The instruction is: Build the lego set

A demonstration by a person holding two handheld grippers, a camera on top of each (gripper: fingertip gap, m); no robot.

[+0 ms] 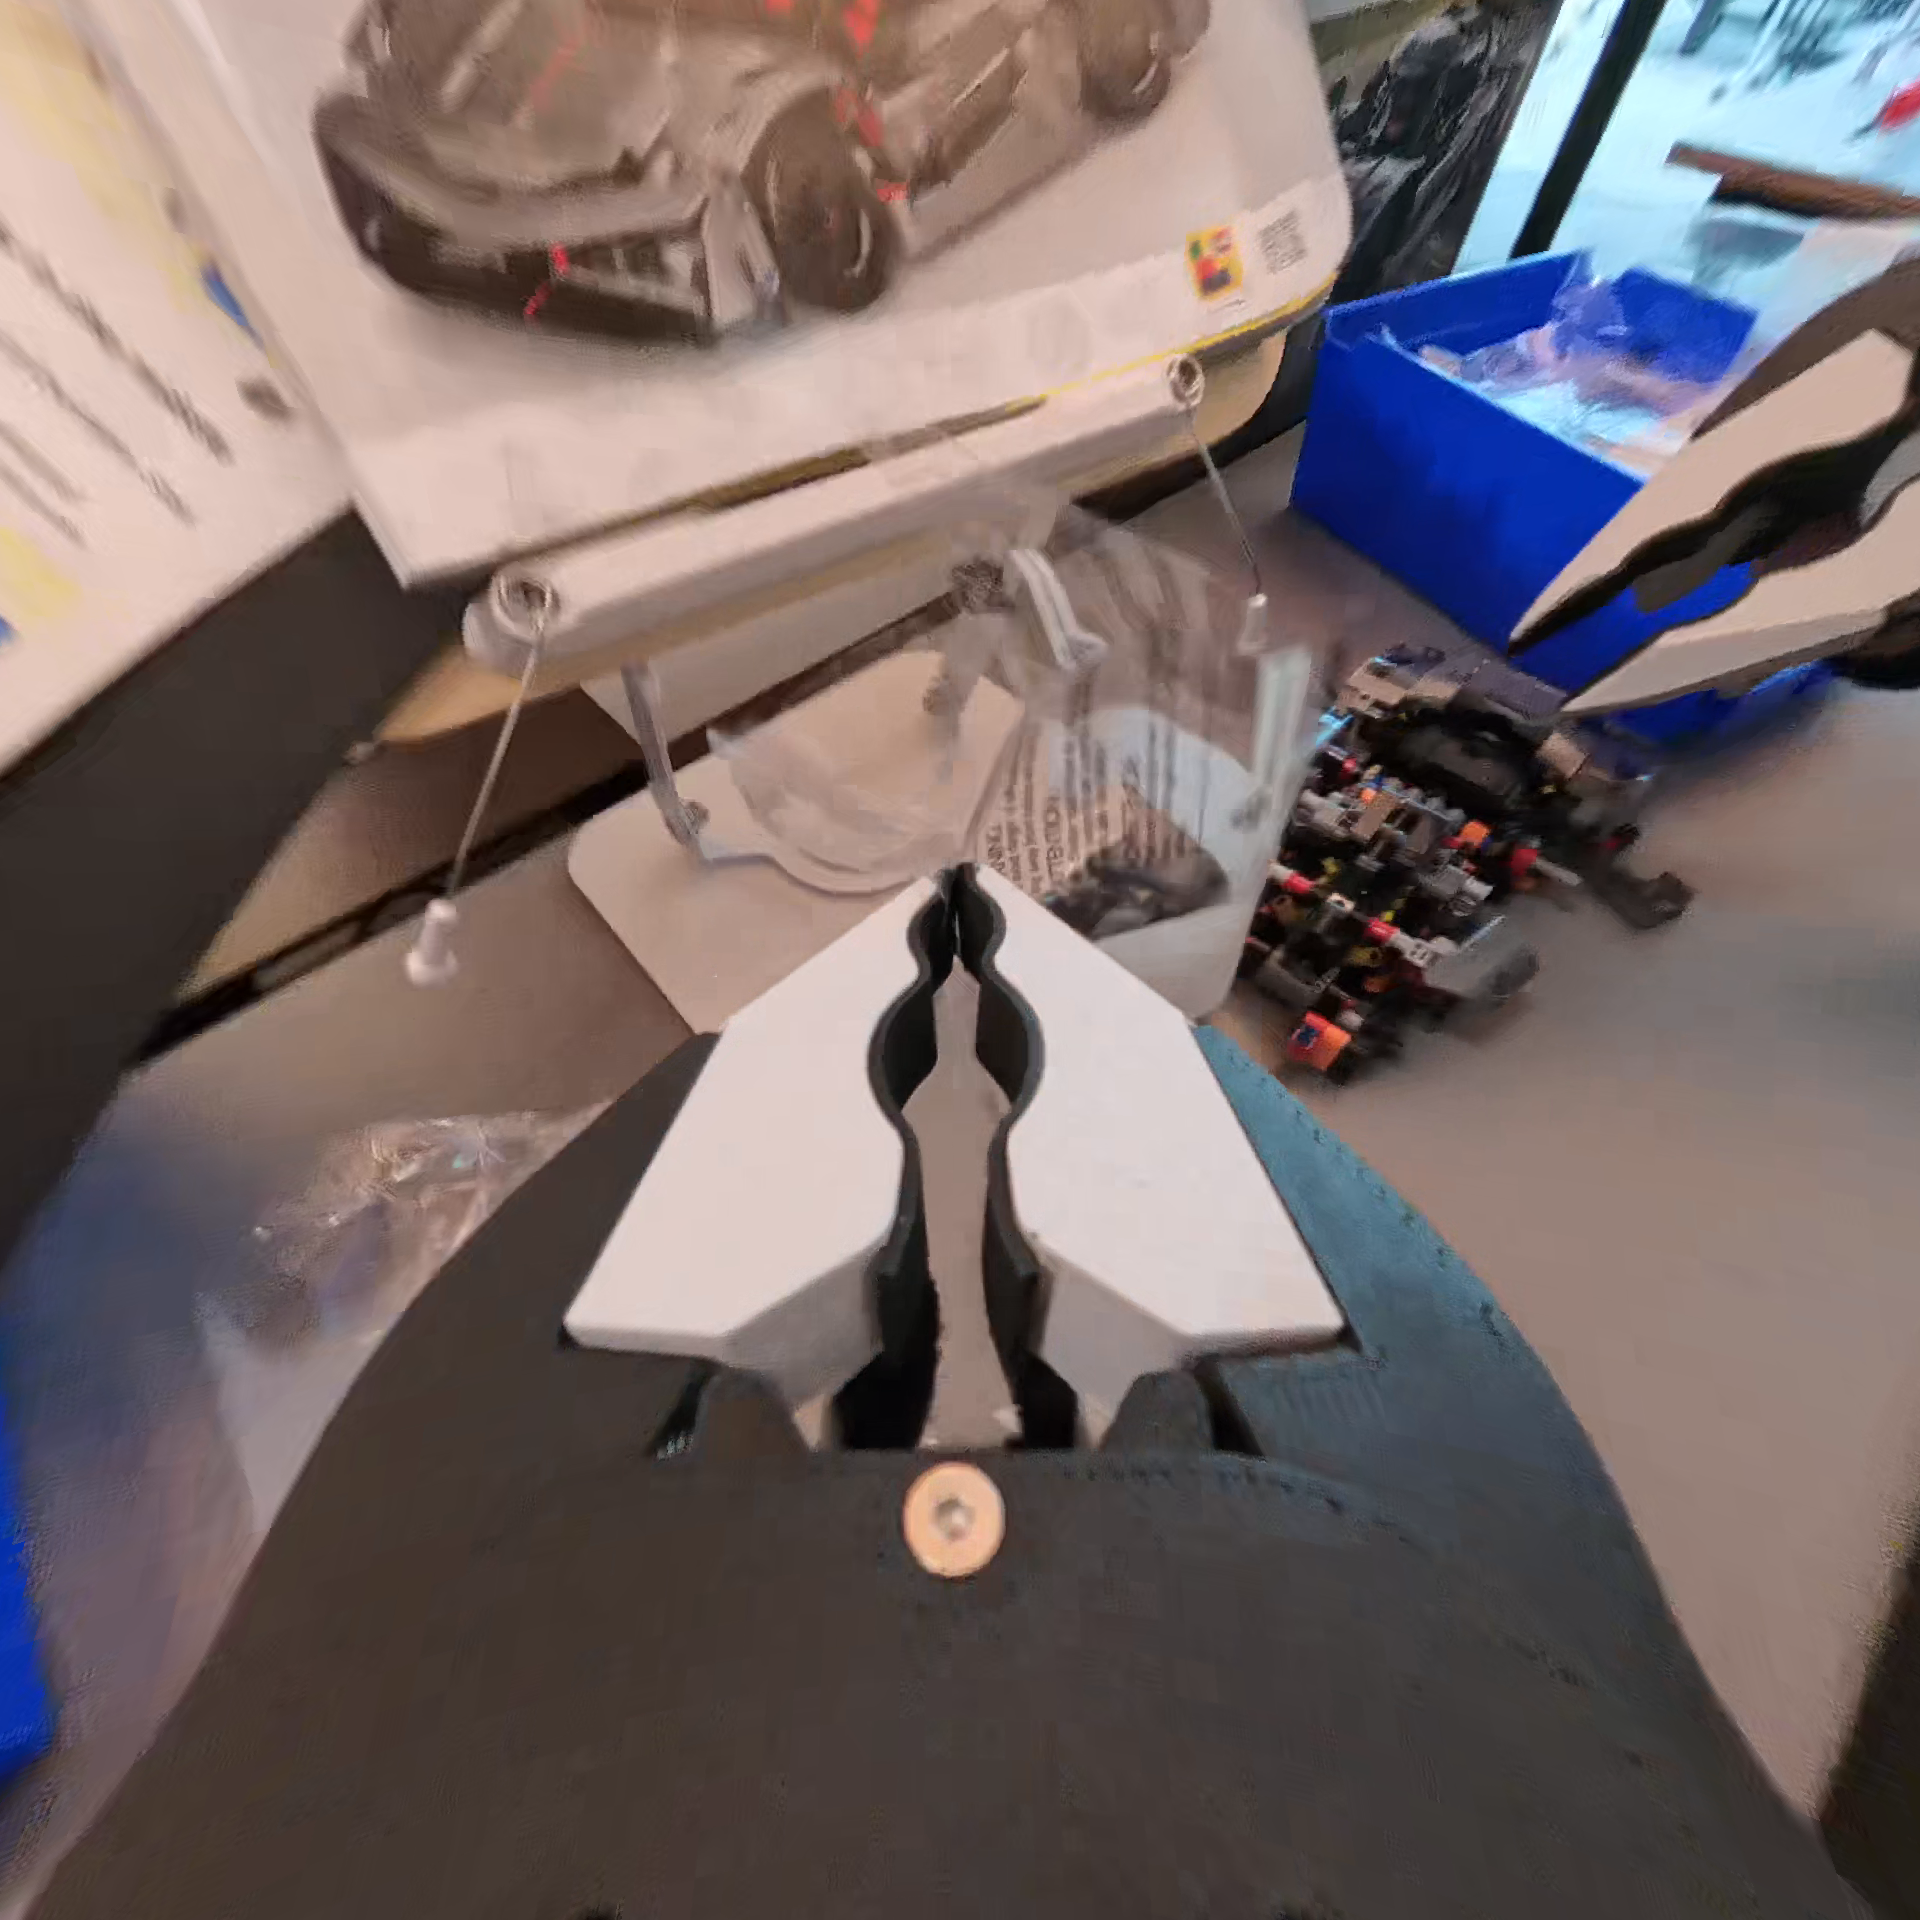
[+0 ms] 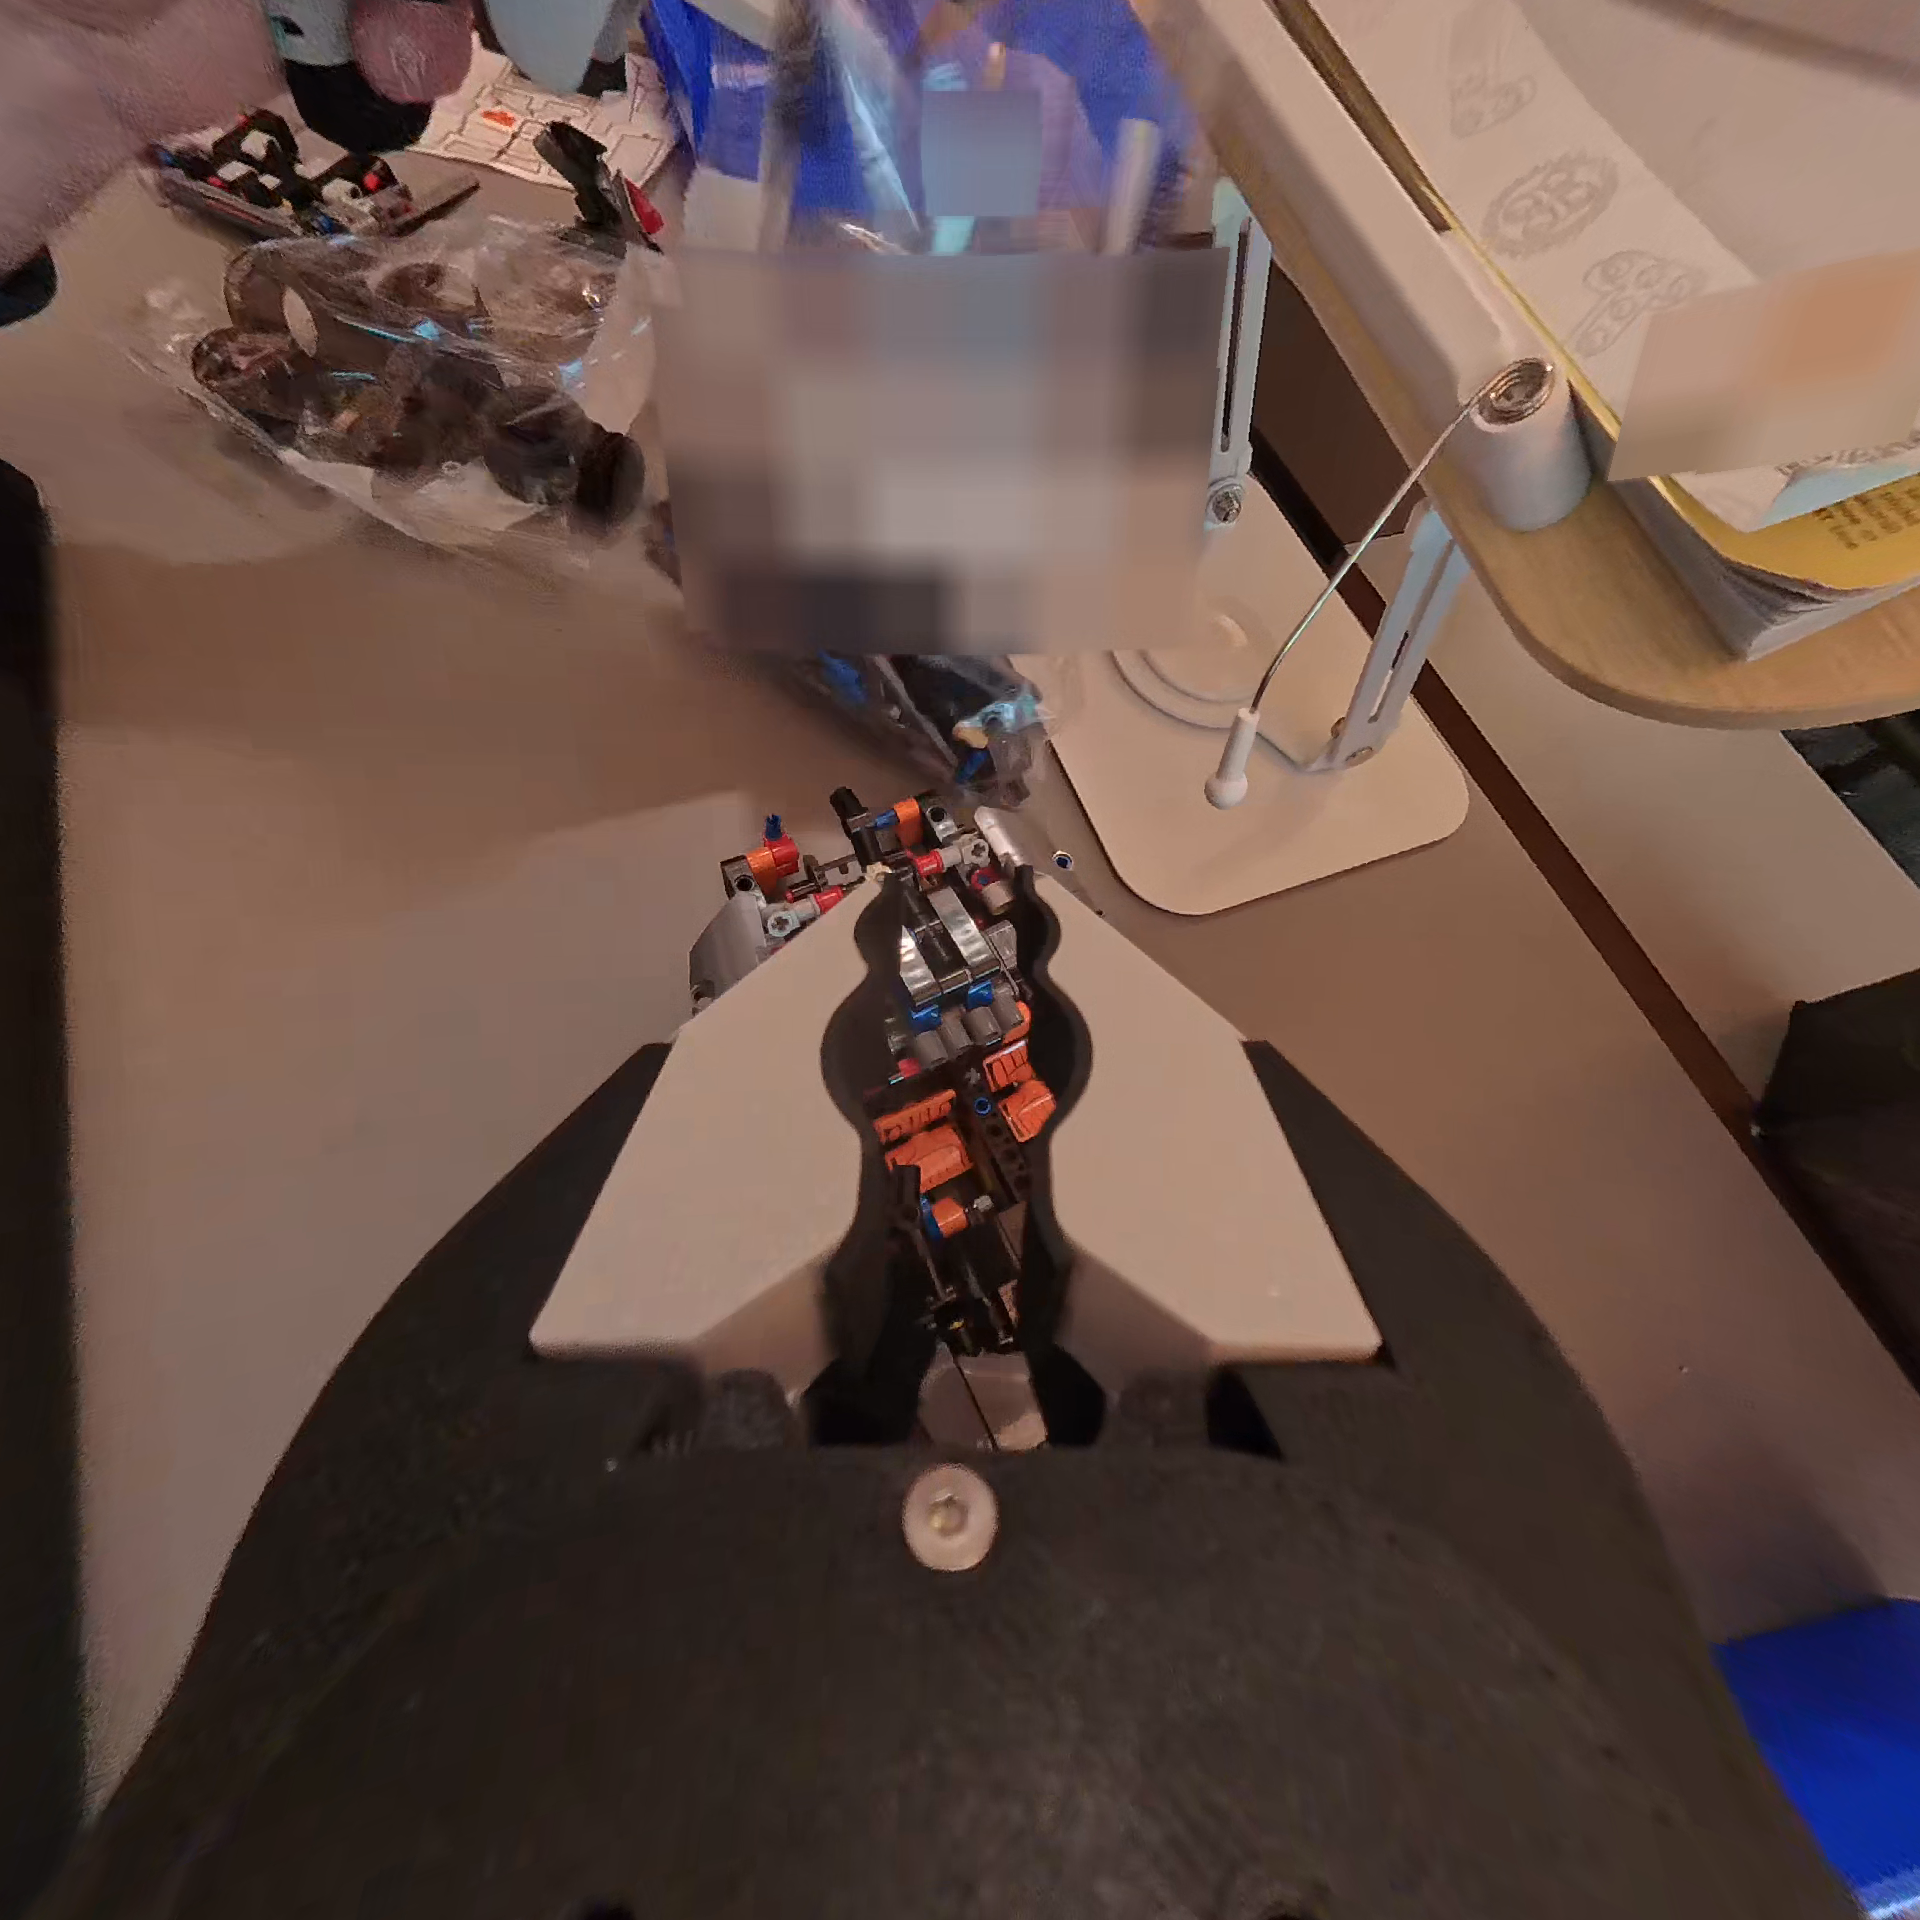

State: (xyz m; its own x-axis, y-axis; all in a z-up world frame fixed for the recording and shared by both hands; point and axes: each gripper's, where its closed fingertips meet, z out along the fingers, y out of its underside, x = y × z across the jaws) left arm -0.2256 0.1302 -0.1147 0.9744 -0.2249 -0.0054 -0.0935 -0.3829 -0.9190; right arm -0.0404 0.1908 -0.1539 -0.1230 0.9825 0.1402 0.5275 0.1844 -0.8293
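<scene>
Grey tabletop carries a white book stand.

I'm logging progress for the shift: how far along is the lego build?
Partly done. A dense chassis of black, grey and orange pieces already stands on the table. In hand: the left gripper pinches a clear bag; the right gripper hangs over the chassis, jaws apart. Left: a sealed bag of wheels and a blue bin of bags remain.
</scene>
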